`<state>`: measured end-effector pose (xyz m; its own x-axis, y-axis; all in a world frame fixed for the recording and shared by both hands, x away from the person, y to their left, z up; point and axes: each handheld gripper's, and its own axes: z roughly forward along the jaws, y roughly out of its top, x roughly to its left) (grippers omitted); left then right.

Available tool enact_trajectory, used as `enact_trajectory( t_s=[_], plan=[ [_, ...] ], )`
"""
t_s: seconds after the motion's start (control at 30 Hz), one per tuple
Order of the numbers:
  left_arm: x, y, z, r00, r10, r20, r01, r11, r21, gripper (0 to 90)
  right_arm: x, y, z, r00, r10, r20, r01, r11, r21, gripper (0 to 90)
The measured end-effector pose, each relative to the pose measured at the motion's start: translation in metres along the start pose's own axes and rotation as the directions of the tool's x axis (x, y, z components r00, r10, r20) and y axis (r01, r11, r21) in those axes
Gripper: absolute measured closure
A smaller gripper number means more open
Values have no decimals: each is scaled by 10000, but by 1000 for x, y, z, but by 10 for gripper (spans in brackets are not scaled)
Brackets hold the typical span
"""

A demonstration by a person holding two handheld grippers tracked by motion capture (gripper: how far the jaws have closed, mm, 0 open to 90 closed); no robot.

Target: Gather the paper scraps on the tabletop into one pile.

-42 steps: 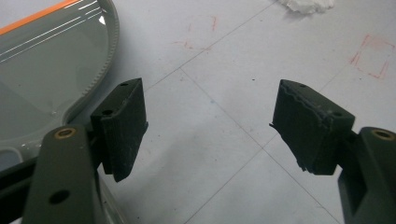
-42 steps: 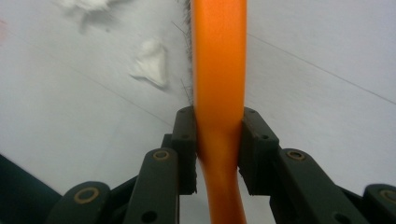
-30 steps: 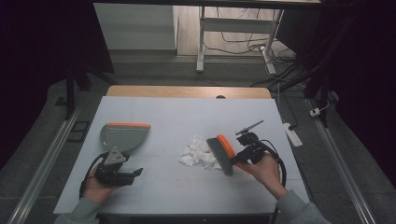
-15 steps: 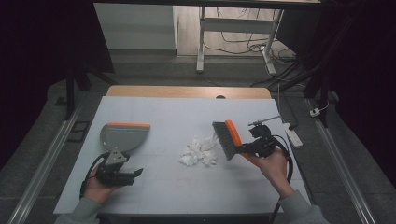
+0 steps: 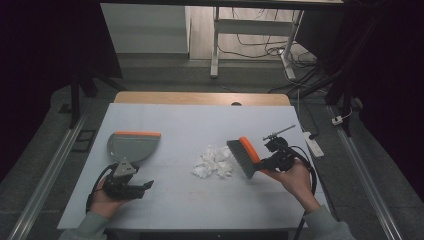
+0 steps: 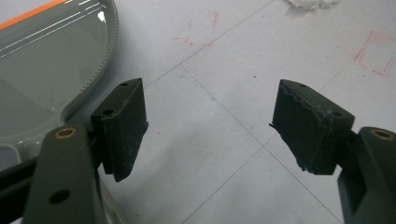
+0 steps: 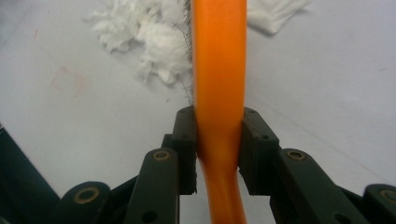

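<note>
A hand brush with grey bristles and an orange back is held above the white mat, just right of a pile of white paper scraps. My right gripper is shut on the brush's orange handle; scraps lie beyond it. A grey dustpan with an orange lip lies at the left. My left gripper stands open just in front of the dustpan, its jaws wide apart over bare mat, the dustpan's rim at their left.
The white mat covers a wooden table whose far edge shows beyond it. A white power strip lies off the mat's right side. Table legs and cables stand on the floor behind.
The right gripper lifted the brush off the right edge of the scraps, swung it up and right, and now brings it back down toward the pile. The left gripper has stayed in place.
</note>
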<state>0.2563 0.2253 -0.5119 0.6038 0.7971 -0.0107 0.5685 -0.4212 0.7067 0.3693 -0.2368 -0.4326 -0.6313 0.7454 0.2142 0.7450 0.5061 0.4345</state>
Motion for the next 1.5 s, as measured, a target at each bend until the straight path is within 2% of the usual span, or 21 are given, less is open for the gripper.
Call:
enact_trajectory(
  t_s=[0.03, 0.1, 0.17, 0.27, 0.33, 0.4, 0.47, 0.53, 0.63, 0.77, 0.83, 0.93, 1.07, 1.23, 1.33, 1.5],
  plan=[
    [0, 0, 0, 10000, -13, -9, 13, 10000, -14, 267, -3, 1, -3, 9999, 107, 79, -106, 9998, -145, 704],
    [0, 0, 0, 10000, -10, -16, 10, 10000, -25, 267, -11, 5, -8, 9981, 208, 584, -192, 9994, -272, 703],
    [0, 0, 0, 10000, 22, 8, -22, 10000, -6, 267, -26, 12, -10, 9917, 484, 1191, -455, 9986, -273, 704],
    [0, 0, 1, 10000, 45, -3, -45, 10000, 22, 267, -45, 24, -6, 9804, 849, 1776, -840, 9964, -123, 704],
    [0, 0, 0, 10000, 16, -10, -16, 10000, -6, 268, -55, 35, 1, 9757, 988, 1957, -1013, 9949, 27, 704],
    [1, 0, 0, 10000, 0, -19, 0, 10000, -15, 268, -59, 48, 10, 9714, 979, 2165, -1042, 9944, 180, 704],
    [1, 0, 0, 10000, -2, -18, 2, 10000, -14, 268, -59, 62, 19, 9649, 778, 2509, -880, 9957, 298, 704],
    [1, 0, 0, 10000, 8, -21, -8, 10000, -4, 268, -58, 75, 29, 9641, 627, 2581, -798, 9952, 560, 704],
    [2, -1, 0, 10000, -9, -11, 9, 10000, -28, 268, -48, 88, 43, 9670, 241, 2536, -473, 9952, 858, 704],
    [3, -1, -1, 10000, -31, 1, 31, 10000, -51, 268, -18, 94, 54, 9795, -719, 1880, 490, 9911, 1238, 704],
    [2, -1, 0, 10000, -14, 4, 14, 10000, -41, 269, -1, 92, 53, 9886, -963, 1157, 836, 9904, 1098, 704],
    [1, -1, -1, 10000, 35, 2, -35, 10000, -47, 268, 9, 89, 43, 9859, -1124, 1243, 1039, 9919, 726, 704],
    [1, 0, -2, 10000, 30, 2, -30, 9999, -96, 269, 3, 82, 24, 9865, -851, 1399, 852, 9964, 55, 704],
    [2, 1, 0, 10000, -13, 63, 13, 10000, -71, 268, -9, 67, 2, 9916, -363, 1240, 456, 9963, -733, 704],
    [3, 1, 0, 10000, -22, 88, 23, 10000, -55, 268, -12, 57, -7, 9926, -311, 1173, 418, 9950, -906, 703],
    [4, 3, 0, 9999, -143, 74, 144, 9998, -127, 268, -14, 42, -11, 9940, -284, 1053, 402, 9930, -1113, 704]
  ],
)
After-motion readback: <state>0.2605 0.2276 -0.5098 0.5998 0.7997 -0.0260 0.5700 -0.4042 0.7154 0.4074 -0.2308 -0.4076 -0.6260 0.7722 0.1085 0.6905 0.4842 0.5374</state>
